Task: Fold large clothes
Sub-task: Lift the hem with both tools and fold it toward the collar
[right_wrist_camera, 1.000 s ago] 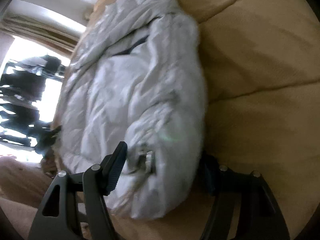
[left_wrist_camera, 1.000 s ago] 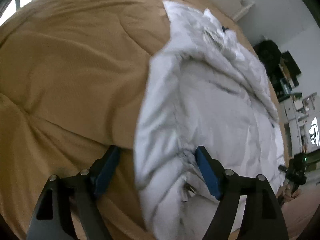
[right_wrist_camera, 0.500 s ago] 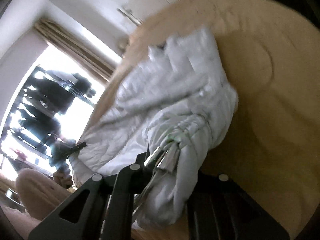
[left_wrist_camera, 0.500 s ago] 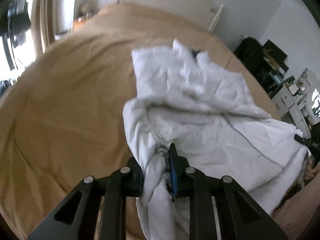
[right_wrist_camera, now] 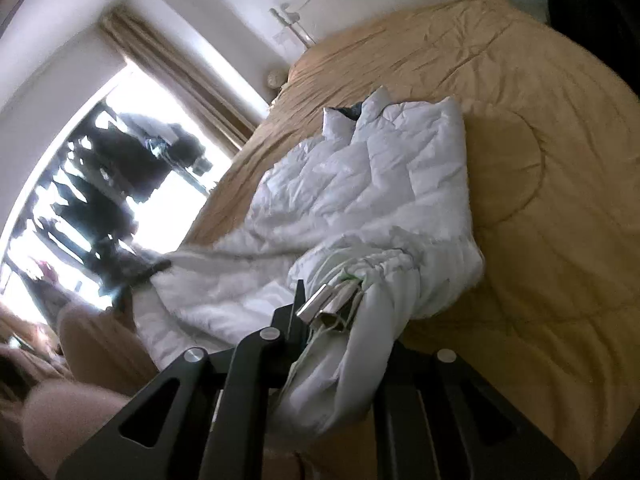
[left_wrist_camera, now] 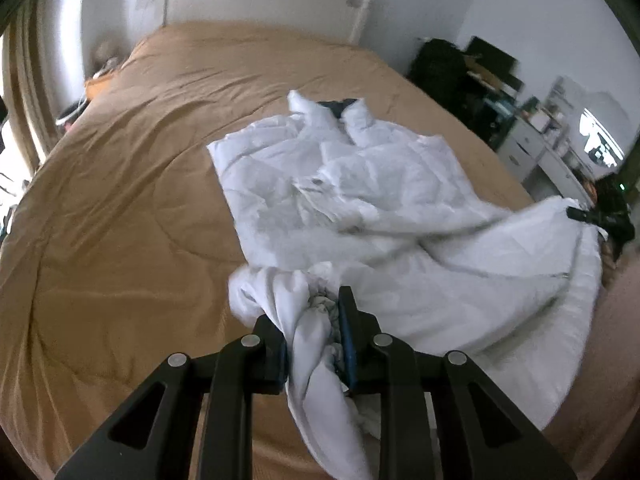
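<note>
**Both jaws clamped on the white jacket, lifted off the bed**

The jaws of the left gripper [left_wrist_camera: 316, 344] are pressed together on a bunched corner of the white jacket [left_wrist_camera: 384, 200]; the cloth is gathered between its blue pads and hangs down in a twisted fold below them; the jaws of the right gripper [right_wrist_camera: 340, 320] are likewise pinched on another bunched part of the same jacket, where a metal buckle [right_wrist_camera: 314, 306] and thin cords stick out beside the black finger; the right-hand finger is hidden behind the cloth.

The jacket is puffy and quilted; its collar, with a dark lining, lies furthest away on the tan bedspread [left_wrist_camera: 120, 208]; the near edge is raised in both grips and sags between them, while the far part rests on the bed; the right gripper shows small and dark at the jacket's far edge in the left wrist view.

A bright window with brown curtains [right_wrist_camera: 180, 64] is beyond the bed; dark clothes hang in front of it; white walls stand behind the bed's head.
</note>
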`<state>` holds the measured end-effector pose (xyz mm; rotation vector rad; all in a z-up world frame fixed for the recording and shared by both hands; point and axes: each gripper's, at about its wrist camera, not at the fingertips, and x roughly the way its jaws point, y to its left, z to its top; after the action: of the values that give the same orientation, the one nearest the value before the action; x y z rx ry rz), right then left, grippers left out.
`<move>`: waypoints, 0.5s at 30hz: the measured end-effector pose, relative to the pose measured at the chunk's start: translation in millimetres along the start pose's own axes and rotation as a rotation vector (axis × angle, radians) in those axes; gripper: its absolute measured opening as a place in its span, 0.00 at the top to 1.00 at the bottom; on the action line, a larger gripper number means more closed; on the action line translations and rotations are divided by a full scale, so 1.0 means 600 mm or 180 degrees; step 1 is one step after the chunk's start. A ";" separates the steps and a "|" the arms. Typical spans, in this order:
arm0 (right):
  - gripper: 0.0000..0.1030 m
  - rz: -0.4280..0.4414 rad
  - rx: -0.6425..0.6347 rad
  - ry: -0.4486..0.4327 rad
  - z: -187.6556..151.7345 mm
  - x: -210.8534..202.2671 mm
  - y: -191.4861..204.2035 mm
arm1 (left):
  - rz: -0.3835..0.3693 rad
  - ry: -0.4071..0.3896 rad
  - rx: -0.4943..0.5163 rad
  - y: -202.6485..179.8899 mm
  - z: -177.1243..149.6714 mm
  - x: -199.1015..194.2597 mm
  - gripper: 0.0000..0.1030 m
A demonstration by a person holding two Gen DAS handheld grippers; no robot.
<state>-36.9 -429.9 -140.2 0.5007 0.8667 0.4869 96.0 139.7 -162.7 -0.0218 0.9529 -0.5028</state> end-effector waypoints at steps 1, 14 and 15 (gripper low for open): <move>0.89 0.0027 0.0050 -0.0035 0.027 0.014 -0.009 | 0.0009 -0.0015 -0.0077 0.013 0.030 0.012 0.79; 0.86 -0.0312 0.0929 -0.0221 0.456 0.245 -0.160 | 0.0445 0.0296 -0.1180 0.160 0.424 0.260 0.76; 0.86 -0.0371 0.0987 -0.0216 0.472 0.269 -0.176 | 0.0489 0.0343 -0.1270 0.171 0.437 0.289 0.76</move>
<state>302.2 -478.0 -142.6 0.7415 0.9052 0.2275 425.0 105.6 -166.9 -0.2813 1.1391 -0.1677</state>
